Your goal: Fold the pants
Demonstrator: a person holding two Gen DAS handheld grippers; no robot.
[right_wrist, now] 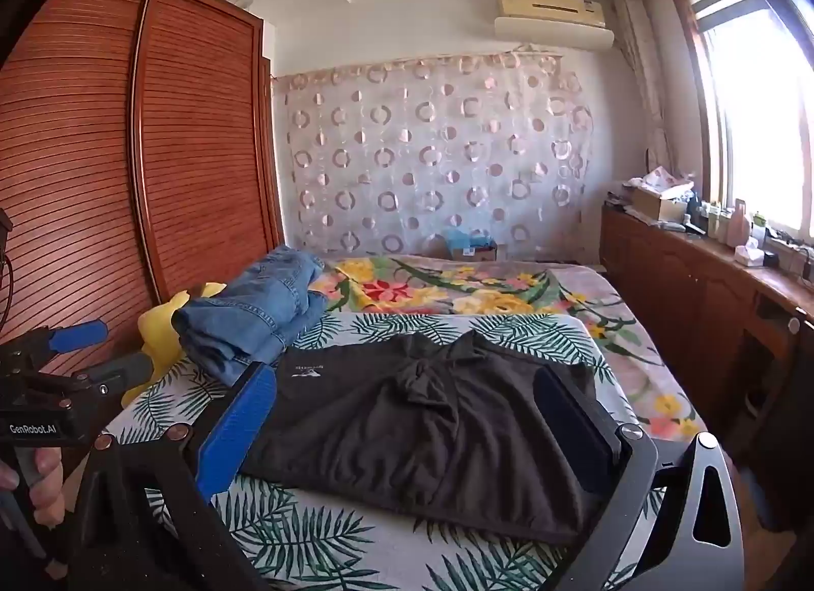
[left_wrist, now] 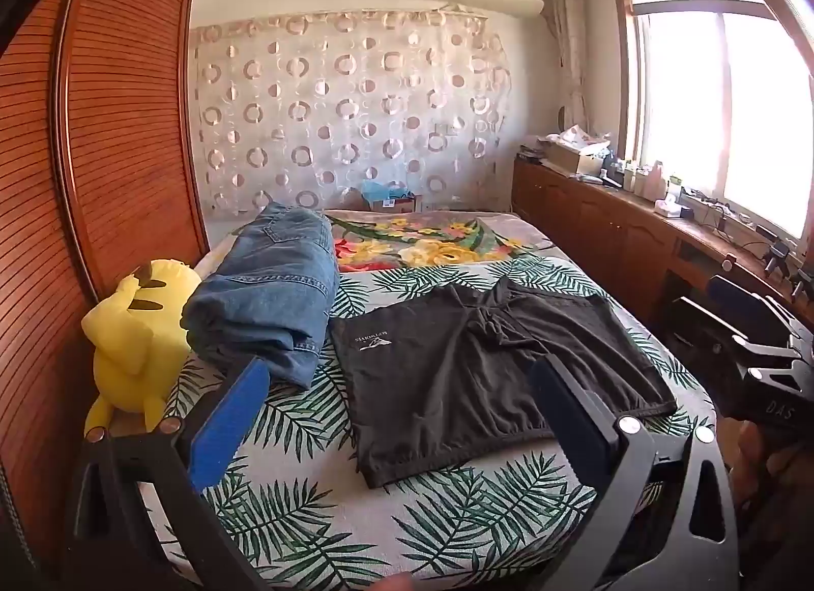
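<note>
Black pants (left_wrist: 483,372) with a small white logo lie spread on the leaf-print bed cover (left_wrist: 315,504), bunched at the middle. They fill the centre of the right wrist view too, black pants (right_wrist: 432,418). My left gripper (left_wrist: 402,418) hovers over the near edge of the bed, open, its pads apart from the cloth. My right gripper (right_wrist: 407,423) is also open above the near hem, holding nothing. Each gripper shows in the other's view: right gripper (left_wrist: 722,311), left gripper (right_wrist: 102,349). A hand (right_wrist: 46,484) holds the left handle.
Folded blue jeans (left_wrist: 269,296) lie left of the pants, beside a yellow plush toy (left_wrist: 137,331). A flowered blanket (left_wrist: 432,240) covers the far bed. A slatted wooden wardrobe (left_wrist: 102,133) stands left, a cluttered wooden cabinet (left_wrist: 610,214) under the window right.
</note>
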